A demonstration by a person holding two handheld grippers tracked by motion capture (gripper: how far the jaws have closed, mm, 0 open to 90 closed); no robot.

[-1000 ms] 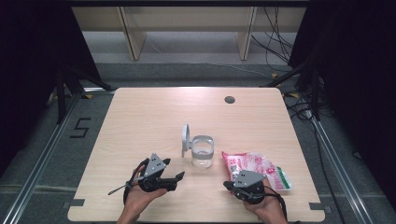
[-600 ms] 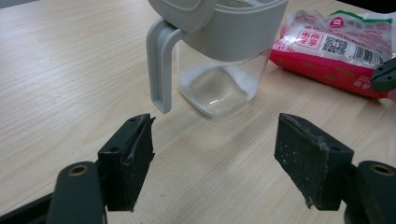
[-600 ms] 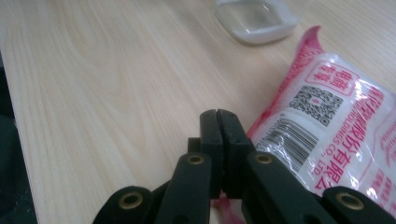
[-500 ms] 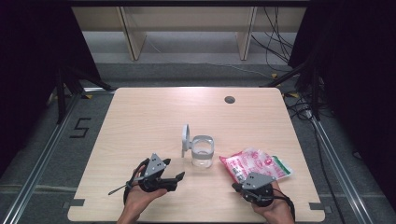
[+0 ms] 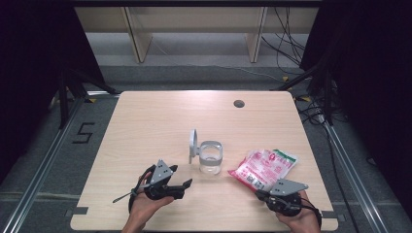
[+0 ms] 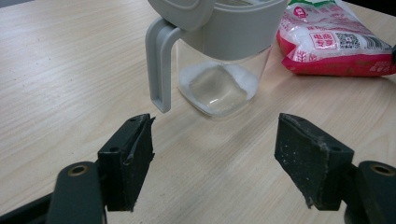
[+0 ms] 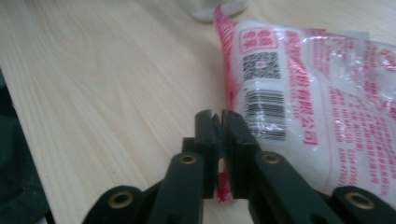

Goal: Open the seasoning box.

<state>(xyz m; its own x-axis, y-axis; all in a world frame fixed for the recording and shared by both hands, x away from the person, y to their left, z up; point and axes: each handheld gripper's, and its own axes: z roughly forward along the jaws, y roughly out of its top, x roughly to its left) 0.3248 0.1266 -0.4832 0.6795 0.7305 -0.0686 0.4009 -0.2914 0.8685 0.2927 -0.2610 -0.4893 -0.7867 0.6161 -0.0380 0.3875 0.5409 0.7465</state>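
We see the right gripper [image 7: 218,122] pinching a corner of the red bag [image 5: 265,166], which lies just right of the lidded jar [image 5: 210,157]. The left gripper [image 6: 212,151] stands spread before the jar, empty. Such a thin hold may slip, or the bag may tear and spill.

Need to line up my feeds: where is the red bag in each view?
High view: bag at right front, right gripper pinching its near corner.
Left gripper view: bag top right, behind the jar.
Right gripper view: bag on the right.
Shared landmark: jar.
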